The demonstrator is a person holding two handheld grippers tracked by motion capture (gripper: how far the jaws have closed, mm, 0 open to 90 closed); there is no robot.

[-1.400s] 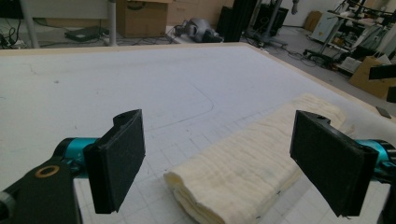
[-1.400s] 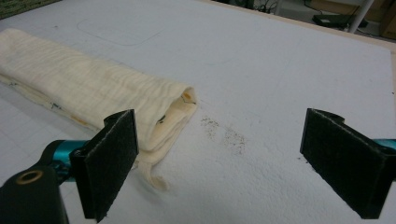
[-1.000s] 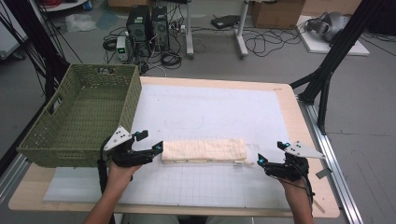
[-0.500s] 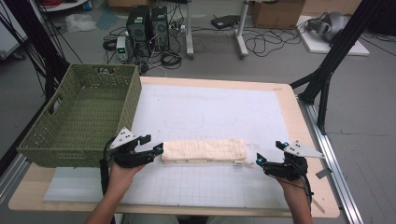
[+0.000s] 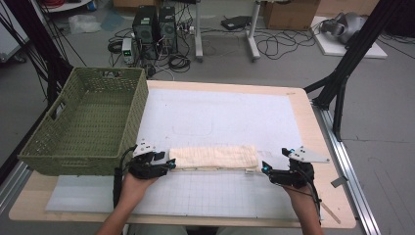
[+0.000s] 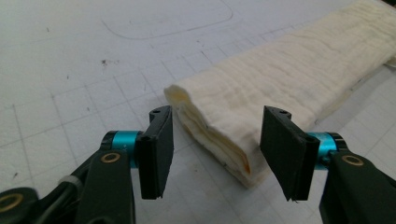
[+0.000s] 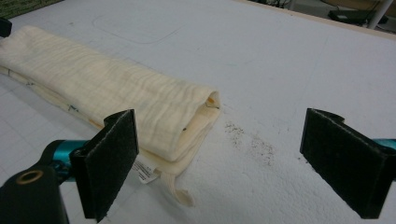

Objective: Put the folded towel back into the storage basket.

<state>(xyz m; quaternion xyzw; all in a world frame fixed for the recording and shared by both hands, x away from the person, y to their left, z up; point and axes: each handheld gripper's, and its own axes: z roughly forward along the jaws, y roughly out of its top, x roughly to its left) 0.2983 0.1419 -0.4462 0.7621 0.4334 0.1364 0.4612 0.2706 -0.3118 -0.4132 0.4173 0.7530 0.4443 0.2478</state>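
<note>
A folded cream towel (image 5: 214,156) lies lengthwise on the white mat (image 5: 220,112) near the table's front. My left gripper (image 5: 168,164) is at the towel's left end. In the left gripper view the towel (image 6: 289,79) has its folded end between the two pads of the left gripper (image 6: 219,154). The jaws have just been closing, and a gap still shows on each side. My right gripper (image 5: 265,169) sits at the towel's right end, open wide. In the right gripper view the towel (image 7: 102,84) ends beside the left pad of the right gripper (image 7: 229,163), and a small label sticks out beneath.
A green woven basket (image 5: 88,122) stands on the table's left side, close behind my left hand. The wooden table edge (image 5: 323,147) runs along the right, with a metal rail beyond it. Computers and cables lie on the floor behind the table.
My left gripper has sunk toward the mat and its jaws have narrowed around the towel's left end. The right gripper and the towel have stayed where they were.
</note>
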